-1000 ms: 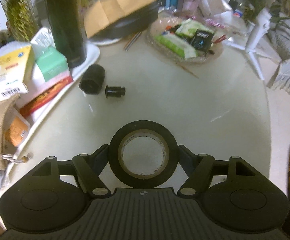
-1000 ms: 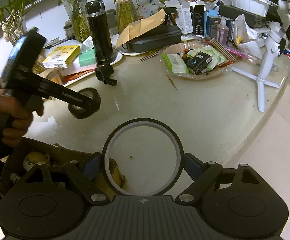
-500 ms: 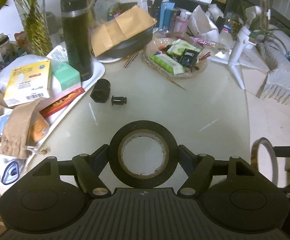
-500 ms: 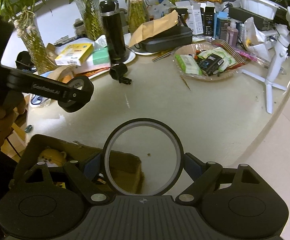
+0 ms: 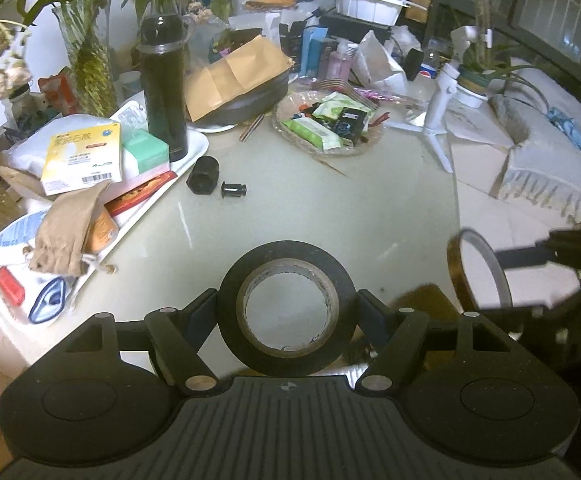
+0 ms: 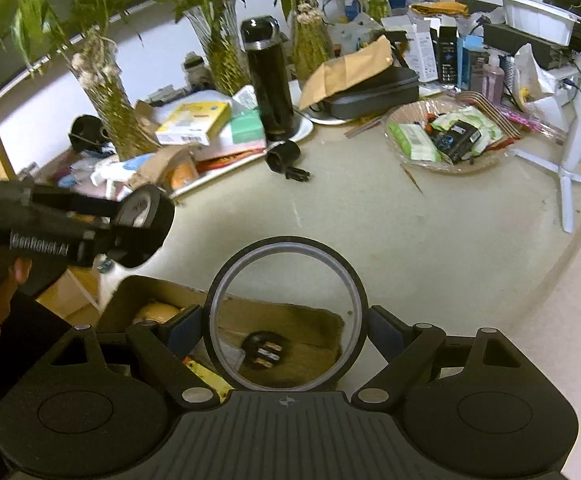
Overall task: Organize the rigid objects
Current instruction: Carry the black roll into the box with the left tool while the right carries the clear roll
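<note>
Blurring right gripper point(image 5: 486, 268), frame-cut.

Lived-in home: cluttered table point(image 5: 330, 208), vased plants point(image 6: 106, 92), snack dish point(image 5: 326, 128).

On the worktop point(image 5: 330, 208), a flask point(image 5: 164, 88) stands on a tray point(image 5: 194, 148) far left; a cap point(image 5: 203, 176) and small fitting point(image 5: 233, 191) lie just right of it. A basket point(image 5: 326, 124) sits farther right. Below the near edge, a box point(image 6: 290, 320) holds a plug point(image 6: 262, 350).
</note>
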{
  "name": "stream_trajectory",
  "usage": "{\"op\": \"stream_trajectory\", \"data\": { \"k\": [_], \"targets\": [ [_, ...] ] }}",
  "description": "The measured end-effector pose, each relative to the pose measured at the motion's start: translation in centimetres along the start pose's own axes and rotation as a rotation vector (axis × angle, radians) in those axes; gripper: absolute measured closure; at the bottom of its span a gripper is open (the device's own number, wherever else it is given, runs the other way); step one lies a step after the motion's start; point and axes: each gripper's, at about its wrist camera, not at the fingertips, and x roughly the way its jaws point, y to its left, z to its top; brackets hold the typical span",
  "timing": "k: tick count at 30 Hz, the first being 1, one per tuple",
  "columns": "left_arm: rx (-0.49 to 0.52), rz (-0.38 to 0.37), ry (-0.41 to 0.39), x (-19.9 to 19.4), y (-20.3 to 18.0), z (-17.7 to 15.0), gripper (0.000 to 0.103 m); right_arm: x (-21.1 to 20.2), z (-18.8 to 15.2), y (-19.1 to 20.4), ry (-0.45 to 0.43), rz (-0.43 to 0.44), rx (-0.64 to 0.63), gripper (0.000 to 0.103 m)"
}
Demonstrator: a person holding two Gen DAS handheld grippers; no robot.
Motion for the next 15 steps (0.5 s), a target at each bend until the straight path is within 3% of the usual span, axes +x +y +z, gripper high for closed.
{"op": "stream_trajectory", "data": {
  "k": [6,15],
  "targets": [
    [-0.020,0.008,0.010,-1.6,0.1,-1.6,0.030,-1.9,0.0,0.1,-0.037,0.027,-0.003,0.014],
    [-0.027,0.010,0.023,-2.3,-0.2,-3.1,0.030,-2.0,-0.5,0.9,-0.021,0.019,-0.018,0.014]
  ]
}}
